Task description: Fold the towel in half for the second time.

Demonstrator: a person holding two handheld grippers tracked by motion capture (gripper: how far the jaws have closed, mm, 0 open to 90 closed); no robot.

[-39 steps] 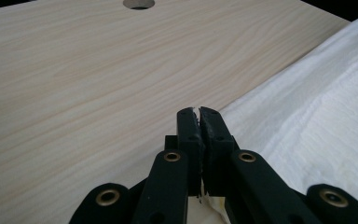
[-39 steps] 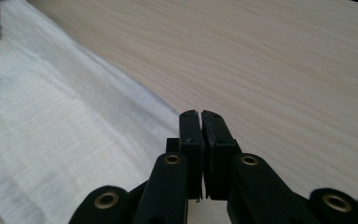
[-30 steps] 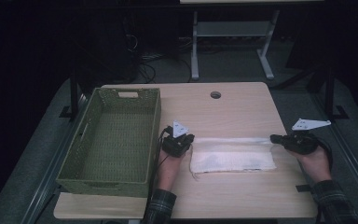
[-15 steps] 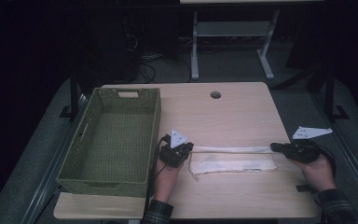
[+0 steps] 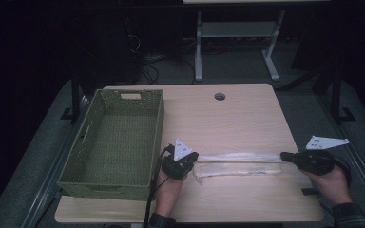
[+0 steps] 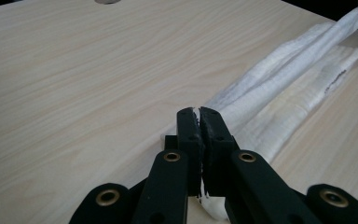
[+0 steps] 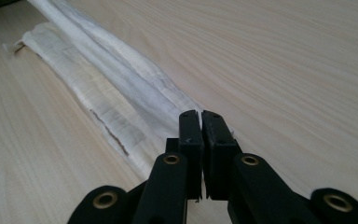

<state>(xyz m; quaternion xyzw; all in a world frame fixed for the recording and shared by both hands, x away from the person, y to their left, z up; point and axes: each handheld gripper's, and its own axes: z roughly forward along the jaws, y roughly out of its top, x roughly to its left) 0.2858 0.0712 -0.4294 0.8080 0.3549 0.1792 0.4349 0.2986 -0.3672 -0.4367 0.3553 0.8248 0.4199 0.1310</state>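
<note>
**High view: cloth strung tight between two claws, and the fold could slip**

High view first: a white, ribbed cloth [image 5: 240,168] lies across the near half of the pale wooden tabletop [image 5: 228,118], well right of the green woven basket [image 5: 116,137]. Its upper layer is drawn up into a taut strip running between the two hands. The left claw [image 5: 193,158] pinches the strip's left end and the right claw [image 5: 285,156] has the right end; both sets of jaws are clamped nearly flat together, with cloth caught between them.

From the left gripper view, the white fabric pokes out above and below the closed jaws, so the bite looks thin. That is my worry. Pull the strip any tighter and a corner could pop free from one claw, dropping the layer in a crooked heap.

From the right gripper view, the lower layer sits skewed beside the lifted one, with a ragged dark-marked edge showing. If the hands travel at uneven speeds, I'd expect the fold to land off-line, edges mismatched.

And the lower layer lies loose on the tabletop: a hard drag could slide the whole cloth towards the near edge.
</note>
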